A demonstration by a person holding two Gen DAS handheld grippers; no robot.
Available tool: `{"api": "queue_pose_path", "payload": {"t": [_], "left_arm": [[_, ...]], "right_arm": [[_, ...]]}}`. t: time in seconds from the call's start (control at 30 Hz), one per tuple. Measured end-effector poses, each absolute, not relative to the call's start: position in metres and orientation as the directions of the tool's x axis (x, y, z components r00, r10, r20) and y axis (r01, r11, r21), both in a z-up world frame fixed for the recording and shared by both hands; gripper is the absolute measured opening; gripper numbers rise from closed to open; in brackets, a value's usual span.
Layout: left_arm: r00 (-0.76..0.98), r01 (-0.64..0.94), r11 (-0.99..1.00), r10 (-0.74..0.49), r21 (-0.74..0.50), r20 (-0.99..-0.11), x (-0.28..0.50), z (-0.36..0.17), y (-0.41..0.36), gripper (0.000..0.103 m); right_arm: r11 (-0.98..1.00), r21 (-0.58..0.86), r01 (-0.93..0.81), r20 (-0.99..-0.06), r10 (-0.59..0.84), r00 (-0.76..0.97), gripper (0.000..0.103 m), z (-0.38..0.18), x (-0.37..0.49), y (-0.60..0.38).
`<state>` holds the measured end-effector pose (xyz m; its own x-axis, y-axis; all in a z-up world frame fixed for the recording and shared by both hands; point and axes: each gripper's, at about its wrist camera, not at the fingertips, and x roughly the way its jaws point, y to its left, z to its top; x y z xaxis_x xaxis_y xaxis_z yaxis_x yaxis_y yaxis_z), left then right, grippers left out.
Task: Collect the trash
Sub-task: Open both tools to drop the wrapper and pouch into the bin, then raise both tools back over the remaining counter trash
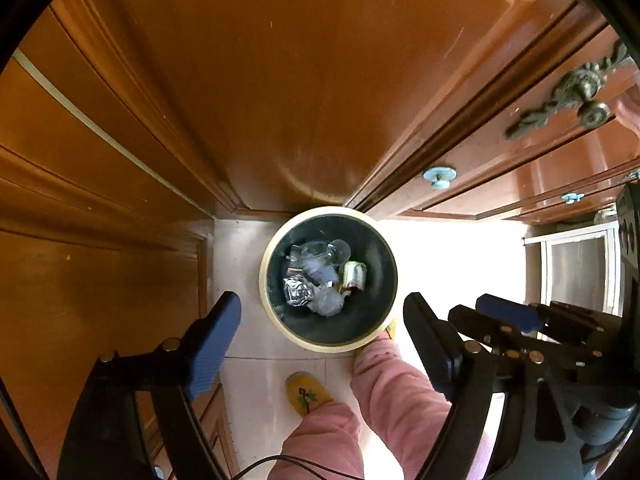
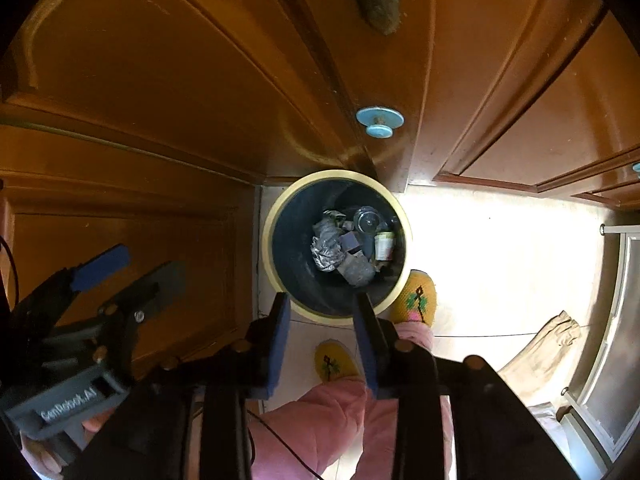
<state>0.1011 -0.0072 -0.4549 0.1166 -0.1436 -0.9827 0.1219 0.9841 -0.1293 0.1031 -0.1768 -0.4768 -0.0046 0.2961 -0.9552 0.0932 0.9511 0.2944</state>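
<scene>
Trash [image 1: 320,280] is seen lying at the bottom of a dark bin with a cream rim [image 1: 276,320], which stands on the pale floor against brown cabinet doors [image 1: 304,80]. Nearest in the left wrist view, the left gripper [image 1: 324,344] is held with its jaws spread wide and nothing between them; the right gripper [image 1: 500,320] is seen at 3 o'clock. In the right wrist view, the right gripper [image 2: 320,344] is parted narrowly and is empty, its fingertips overlapping the bin's near rim [image 2: 404,280]; the left gripper [image 2: 136,268] appears at 9 o'clock. Pink trouser legs [image 2: 332,420] and yellow slippers [image 2: 416,296] are shown at 6 o'clock. Crumpled foil [image 2: 326,250], a clear cup [image 2: 368,218] and a small can [image 2: 385,246] are distinguished. Only the left view shows an ornate brass handle [image 1: 580,92].
</scene>
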Motion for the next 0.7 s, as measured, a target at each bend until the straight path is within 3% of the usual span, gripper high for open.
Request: {"api": "queue_pose_path", "payload": {"t": [0.33,0.7], "left_arm": [[0.186,0.151,0.983,-0.133,-0.105,-0.974,0.098,-0.39,-0.011,0.083],[0.324,0.244,0.963,-0.191,-0.114,-0.927,0.077,-0.251,-0.008,0.083]], "right_arm": [[0.946,0.318,0.059,-0.948,0.316,0.043,0.033,-0.405,0.099,-0.176],[0.949,0.312,0.038,-0.94,0.304,0.153,0.033,-0.268,0.072,-0.185]]}}
